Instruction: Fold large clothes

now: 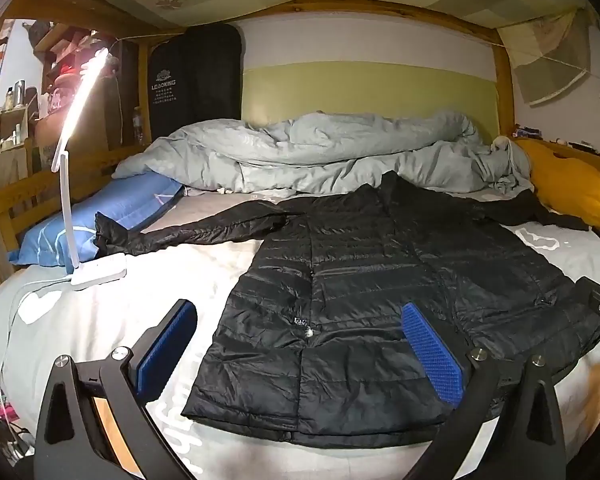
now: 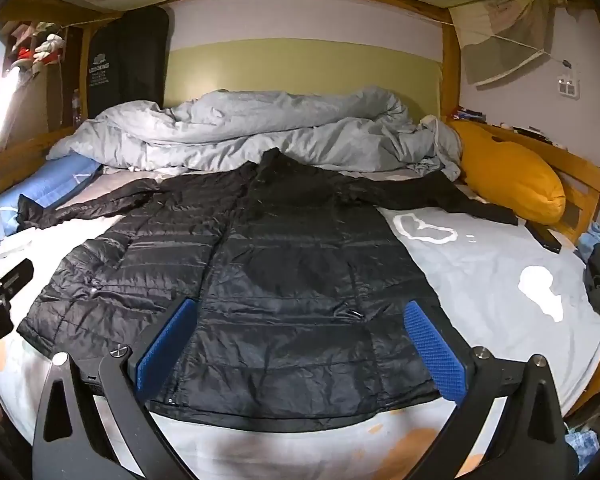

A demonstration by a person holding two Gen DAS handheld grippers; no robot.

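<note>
A: Looking at progress — anything folded yet?

B: Nope. Black puffer jacket (image 1: 380, 280) lies flat, front up, spread on the bed (image 2: 500, 280), hem toward the cams, collar toward the grey duvet (image 1: 320, 152). Both sleeves out sideways: one reaches from the jacket toward the blue pillow (image 1: 112, 216), the other toward the yellow pillow (image 2: 512, 176). So no fold made; sleeves and body all left to do, I'd judge.

A: Left gripper (image 1: 300, 344)?

B: Jaws wide apart, nothing between the pads, hovering near the jacket's hem on its lamp (image 1: 80, 128) side. Touching nothing, as far as I can see.

A: Right gripper (image 2: 300, 344)?

B: Same — spread fully, empty, over the hem further from the lamp. No cloth pinched.

A: Next?

B: Prob. a sleeve or a hem corner gets picked up first. Fabric looks slick and puffy, so it may slip or spring back.
</note>
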